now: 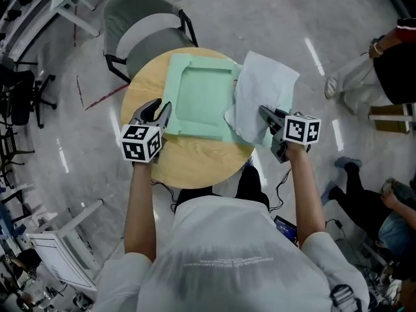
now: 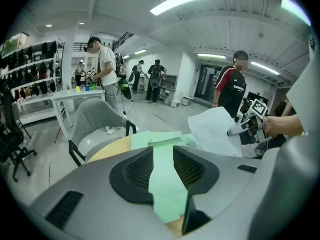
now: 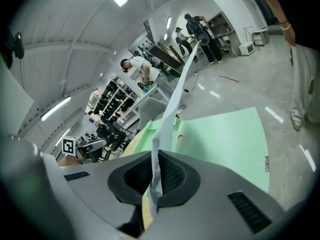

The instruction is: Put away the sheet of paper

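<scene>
A white sheet of paper (image 1: 263, 93) hangs from my right gripper (image 1: 266, 114), which is shut on its near edge; in the right gripper view the sheet (image 3: 172, 104) rises edge-on from between the jaws of that gripper (image 3: 156, 170). Under it an open green folder (image 1: 201, 96) lies flat on the round wooden table (image 1: 195, 161). My left gripper (image 1: 159, 109) stands open at the folder's left edge. In the left gripper view its jaws (image 2: 162, 153) are apart, with the green folder (image 2: 159, 136) showing in the gap and the paper (image 2: 215, 129) to the right.
A grey chair (image 1: 146, 25) stands just behind the table. People sit and stand on the floor to the right (image 1: 383, 200), one close to the table's right side (image 1: 390, 57). A white rack (image 1: 62, 252) is at the lower left.
</scene>
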Available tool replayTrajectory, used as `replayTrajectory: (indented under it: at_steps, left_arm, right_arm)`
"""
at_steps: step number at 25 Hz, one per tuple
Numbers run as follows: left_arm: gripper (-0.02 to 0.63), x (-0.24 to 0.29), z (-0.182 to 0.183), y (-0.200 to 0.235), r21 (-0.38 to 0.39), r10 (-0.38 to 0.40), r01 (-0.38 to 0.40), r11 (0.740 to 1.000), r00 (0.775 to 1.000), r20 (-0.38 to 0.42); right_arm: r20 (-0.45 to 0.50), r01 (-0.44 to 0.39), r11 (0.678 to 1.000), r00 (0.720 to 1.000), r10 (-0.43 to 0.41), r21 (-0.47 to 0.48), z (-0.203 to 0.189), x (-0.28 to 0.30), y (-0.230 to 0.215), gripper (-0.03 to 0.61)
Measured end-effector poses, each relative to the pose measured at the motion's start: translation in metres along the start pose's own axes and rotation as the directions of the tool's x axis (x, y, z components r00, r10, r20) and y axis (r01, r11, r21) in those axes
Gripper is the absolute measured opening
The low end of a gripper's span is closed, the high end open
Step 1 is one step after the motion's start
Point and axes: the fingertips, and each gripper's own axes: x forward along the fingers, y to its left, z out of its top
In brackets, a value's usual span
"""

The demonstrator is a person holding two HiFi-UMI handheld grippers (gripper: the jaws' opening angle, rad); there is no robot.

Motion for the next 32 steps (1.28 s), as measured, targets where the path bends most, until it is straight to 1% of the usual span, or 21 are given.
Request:
replayTrajectory:
  at_steps: [3,5,7,8,11,13,15,20,24,28,32]
  left_arm:
    - [0.154,0.019,-0.012,0.014,-0.008,0.000,-0.001,1.000,0.999,-0.039]
    - [0.180,0.033,-0.026,0.022,-0.018,-0.001,0.000,1.000,0.997,-0.079]
    - [0.196,0.046,-0.040,0.032,-0.031,0.010,-0.013,0.999,0.993,-0.117]
    - [0.201,0.052,-0.046,0.037,-0.040,0.018,-0.023,0.999,0.991,-0.131]
    - [0.209,0.065,-0.057,0.047,-0.063,0.035,-0.045,0.997,0.988,-0.151]
    - [0.209,0.068,-0.067,0.050,-0.078,0.042,-0.056,0.995,0.985,-0.167]
    - [0.209,0.070,-0.079,0.052,-0.093,0.047,-0.065,0.994,0.981,-0.188]
    - [0.210,0.075,-0.099,0.058,-0.123,0.048,-0.076,0.989,0.975,-0.219]
    - [0.209,0.079,-0.108,0.056,-0.151,0.025,-0.062,0.987,0.971,-0.238]
    - [0.209,0.081,-0.110,0.056,-0.175,0.014,-0.057,0.983,0.971,-0.237]
    - [0.209,0.083,-0.112,0.055,-0.165,0.022,-0.060,0.984,0.975,-0.222]
  right_arm:
    - [-0.028,0.003,1.000,1.000,-0.003,-0.001,-0.004,0.009,-0.009,0.029]
    - [-0.046,0.001,1.000,0.999,0.001,0.027,-0.012,0.013,-0.015,0.029]
    - [-0.084,0.000,0.999,0.996,0.004,0.053,-0.023,0.017,-0.022,0.029]
    - [-0.109,0.003,0.999,0.994,0.002,0.050,-0.029,0.019,-0.026,0.029]
    - [-0.193,0.017,1.000,0.981,-0.015,0.014,-0.043,0.021,-0.038,0.029]
    - [-0.241,0.038,0.999,0.970,-0.030,0.031,-0.055,0.020,-0.046,0.029]
    - [-0.267,0.053,0.997,0.963,-0.036,0.059,-0.063,0.020,-0.054,0.029]
    - [-0.286,0.061,0.995,0.958,-0.035,0.082,-0.065,0.027,-0.066,0.029]
    - [-0.300,0.059,0.996,0.953,-0.034,0.074,-0.060,0.035,-0.071,0.029]
    - [-0.303,0.045,0.997,0.953,-0.022,0.068,-0.051,0.044,-0.068,0.029]
    - [-0.315,0.027,0.996,0.949,0.000,0.081,-0.047,0.055,-0.065,0.029]
